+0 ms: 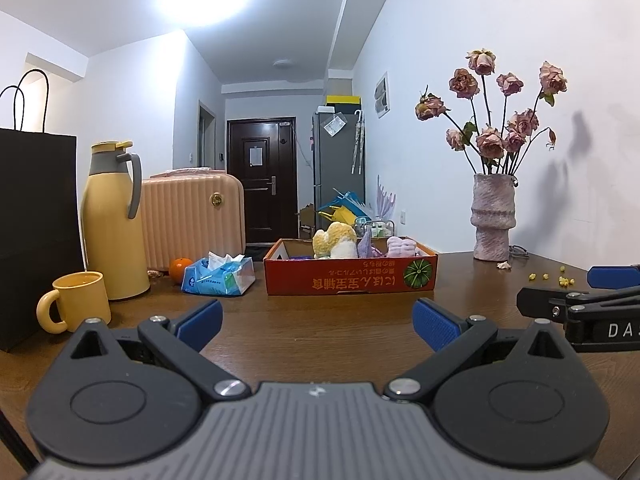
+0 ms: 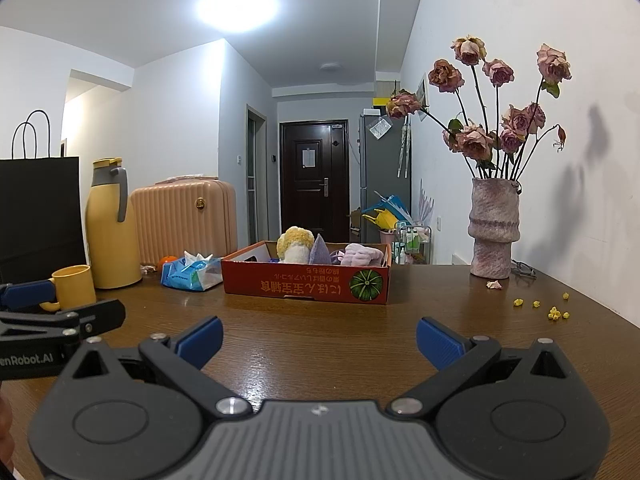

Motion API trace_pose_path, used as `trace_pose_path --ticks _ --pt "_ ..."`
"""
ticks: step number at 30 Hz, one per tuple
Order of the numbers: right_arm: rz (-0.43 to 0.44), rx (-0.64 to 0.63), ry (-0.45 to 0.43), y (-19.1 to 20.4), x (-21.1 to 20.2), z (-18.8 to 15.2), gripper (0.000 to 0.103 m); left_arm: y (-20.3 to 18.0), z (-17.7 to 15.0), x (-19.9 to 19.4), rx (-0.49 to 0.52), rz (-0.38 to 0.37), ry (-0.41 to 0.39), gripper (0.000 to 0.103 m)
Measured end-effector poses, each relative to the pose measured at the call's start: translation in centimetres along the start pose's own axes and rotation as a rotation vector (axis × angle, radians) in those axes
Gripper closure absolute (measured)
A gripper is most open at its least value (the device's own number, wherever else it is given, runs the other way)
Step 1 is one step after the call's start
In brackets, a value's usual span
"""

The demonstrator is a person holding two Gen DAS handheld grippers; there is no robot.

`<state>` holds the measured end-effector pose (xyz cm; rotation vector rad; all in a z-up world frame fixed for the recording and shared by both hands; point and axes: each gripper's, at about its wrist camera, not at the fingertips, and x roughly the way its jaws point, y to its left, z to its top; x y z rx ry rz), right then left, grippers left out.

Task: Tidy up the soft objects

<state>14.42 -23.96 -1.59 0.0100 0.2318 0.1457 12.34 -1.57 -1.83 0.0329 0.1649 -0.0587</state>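
- Centrally, red cardboard box (image 1: 350, 276) on worktop (image 1: 320, 328): holds yellow plush (image 1: 334, 240), purple soft toy (image 2: 320, 251), pink soft toy (image 1: 402, 247).
- Vase (image 2: 494, 228): dried roses (image 2: 496, 120).
- Left gripper (image 1: 318, 326), right gripper (image 2: 320, 336): jaws wide apart, empty.

Upside-down Japanese print in yellow, not legible, beside a green pumpkin picture, on the front wall of the red cardboard box (image 2: 306, 285). "DA" on the right gripper (image 1: 600, 286) body. "enRobot.AI" on the left gripper (image 2: 36, 300) body. Blue tissue pack (image 1: 218, 276) print unreadable.
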Motion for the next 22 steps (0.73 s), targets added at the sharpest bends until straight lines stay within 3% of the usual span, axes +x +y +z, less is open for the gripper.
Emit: trace_pose_path --ticks 22 --pt "-0.005 -0.004 0.01 0.03 0.33 0.08 0.0 -0.19 -0.04 0.01 0.004 -0.014 -0.005 0.0"
